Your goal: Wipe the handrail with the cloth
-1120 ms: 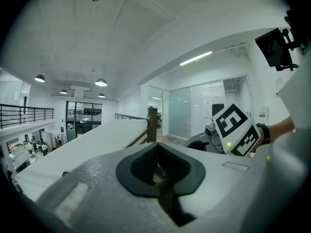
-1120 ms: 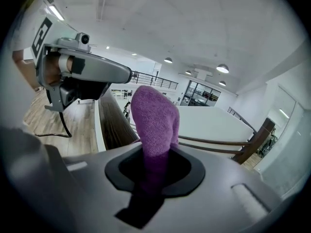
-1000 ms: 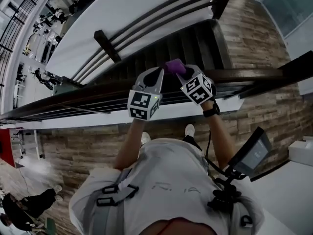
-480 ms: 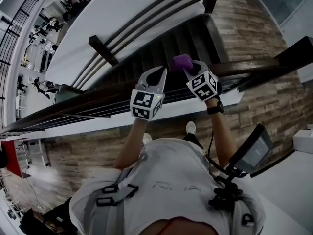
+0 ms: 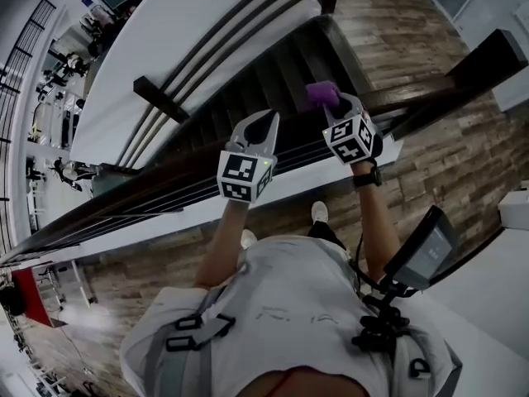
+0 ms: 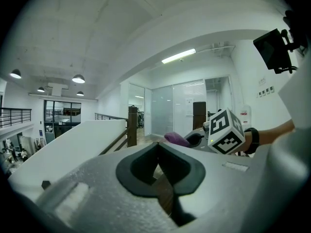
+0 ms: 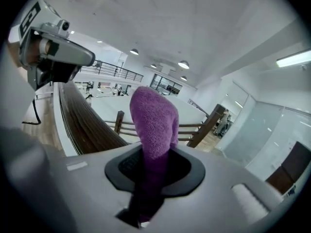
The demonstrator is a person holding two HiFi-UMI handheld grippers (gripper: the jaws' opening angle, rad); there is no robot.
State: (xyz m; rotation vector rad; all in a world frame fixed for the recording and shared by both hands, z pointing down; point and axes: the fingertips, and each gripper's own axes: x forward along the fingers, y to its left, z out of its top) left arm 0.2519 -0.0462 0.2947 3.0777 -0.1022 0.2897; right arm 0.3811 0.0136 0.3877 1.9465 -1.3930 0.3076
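Cloth (image 7: 154, 115), likely soft, light, floppy terry, is pinched at its lower end in the right hand-held gripper (image 5: 337, 106) over the handrail (image 5: 165, 179). That deep grip seems right. The left hand-held gripper (image 5: 265, 122) is pressed together, empty.

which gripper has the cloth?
The right gripper: the purple cloth is clamped between its jaws. The left gripper has its jaws shut on nothing.

Bright, even light here from round ceiling lamps (image 7: 183, 64) and a strip light (image 6: 179, 56) far overhead. Head view is dimmer, greyish; both gripper views bow hard at the edges, corners gone black.
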